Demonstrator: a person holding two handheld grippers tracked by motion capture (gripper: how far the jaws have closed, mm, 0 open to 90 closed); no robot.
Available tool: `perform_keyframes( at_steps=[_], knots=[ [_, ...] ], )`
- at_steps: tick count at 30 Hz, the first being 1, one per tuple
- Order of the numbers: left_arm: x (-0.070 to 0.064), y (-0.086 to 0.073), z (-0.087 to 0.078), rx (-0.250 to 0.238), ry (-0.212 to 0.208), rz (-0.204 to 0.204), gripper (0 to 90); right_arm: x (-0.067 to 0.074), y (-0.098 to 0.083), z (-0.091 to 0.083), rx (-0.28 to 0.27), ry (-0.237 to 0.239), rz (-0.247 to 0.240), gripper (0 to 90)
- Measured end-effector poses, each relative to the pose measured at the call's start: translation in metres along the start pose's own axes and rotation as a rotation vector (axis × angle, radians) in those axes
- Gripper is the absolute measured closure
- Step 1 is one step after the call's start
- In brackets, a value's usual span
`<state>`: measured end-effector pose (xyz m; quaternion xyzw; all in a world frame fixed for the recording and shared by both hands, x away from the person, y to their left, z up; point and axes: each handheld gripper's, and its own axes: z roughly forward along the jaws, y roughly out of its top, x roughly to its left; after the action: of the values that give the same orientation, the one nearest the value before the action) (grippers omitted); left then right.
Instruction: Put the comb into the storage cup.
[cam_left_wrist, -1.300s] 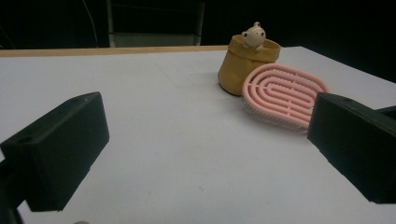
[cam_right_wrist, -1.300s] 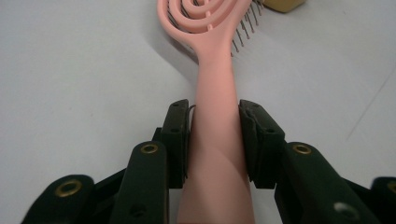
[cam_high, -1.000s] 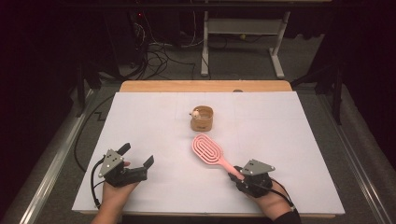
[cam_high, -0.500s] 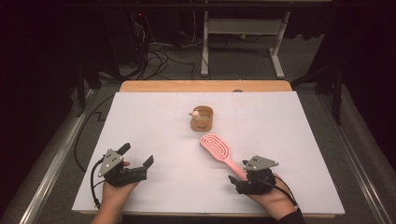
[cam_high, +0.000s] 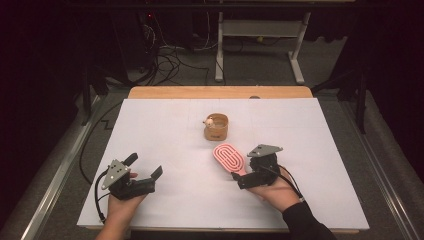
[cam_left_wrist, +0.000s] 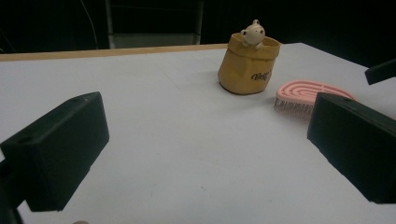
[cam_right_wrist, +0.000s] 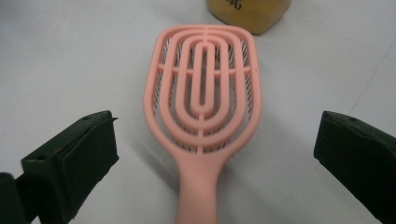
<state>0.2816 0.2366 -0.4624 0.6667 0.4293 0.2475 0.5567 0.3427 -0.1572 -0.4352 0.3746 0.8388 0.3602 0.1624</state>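
Pink plastic hairbrush lies centre-frame below the tan pot, light and stiff, so take its narrow handle, your right gripper having just opened wide, left gripper agape too.

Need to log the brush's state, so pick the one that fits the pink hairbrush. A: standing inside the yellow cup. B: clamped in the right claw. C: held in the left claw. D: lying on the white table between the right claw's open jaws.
D: the pink hairbrush lies flat on the white table, and the right claw stands wide open with its jaws clear of the handle.
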Motion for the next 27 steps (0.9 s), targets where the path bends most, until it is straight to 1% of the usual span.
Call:
perform_keyframes(
  at_steps=[6, 7, 8, 12, 16, 18, 20, 24, 25, 27],
  knots=[
    [0.001, 0.000, 0.000, 0.002, -0.002, -0.001, 0.0, 0.002, 0.014, 0.015, -0.002, -0.014, 0.003, 0.2],
    [0.001, 0.000, 0.000, 0.003, -0.002, 0.000, 0.0, 0.004, 0.016, 0.018, 0.005, -0.016, 0.014, 0.2],
    [0.001, 0.000, 0.000, 0.003, -0.002, 0.000, 0.0, 0.004, 0.017, 0.021, 0.009, -0.014, 0.009, 0.2],
    [0.000, 0.000, 0.000, 0.000, -0.002, -0.001, 0.0, 0.004, 0.024, 0.031, 0.039, -0.030, 0.012, 0.2],
    [0.000, 0.000, 0.000, 0.002, -0.004, 0.002, 0.0, 0.004, 0.030, 0.040, 0.064, -0.019, 0.011, 0.2],
    [0.000, 0.000, 0.000, 0.002, -0.004, 0.002, 0.0, 0.005, 0.031, 0.044, 0.085, -0.010, 0.012, 0.3],
    [0.001, 0.000, 0.000, 0.003, -0.004, 0.002, 0.0, 0.006, 0.031, 0.048, 0.105, -0.016, 0.003, 0.3],
    [0.000, 0.000, 0.000, -0.001, -0.005, 0.002, 0.0, 0.005, 0.030, 0.054, 0.130, -0.022, 0.005, 1.3],
    [0.000, 0.000, 0.000, -0.001, -0.005, 0.002, 0.0, 0.006, 0.030, 0.055, 0.132, -0.023, 0.010, 2.2],
    [0.000, 0.000, 0.000, -0.002, -0.005, 0.002, 0.0, 0.005, 0.029, 0.056, 0.137, -0.023, 0.006, 4.0]
  ],
)
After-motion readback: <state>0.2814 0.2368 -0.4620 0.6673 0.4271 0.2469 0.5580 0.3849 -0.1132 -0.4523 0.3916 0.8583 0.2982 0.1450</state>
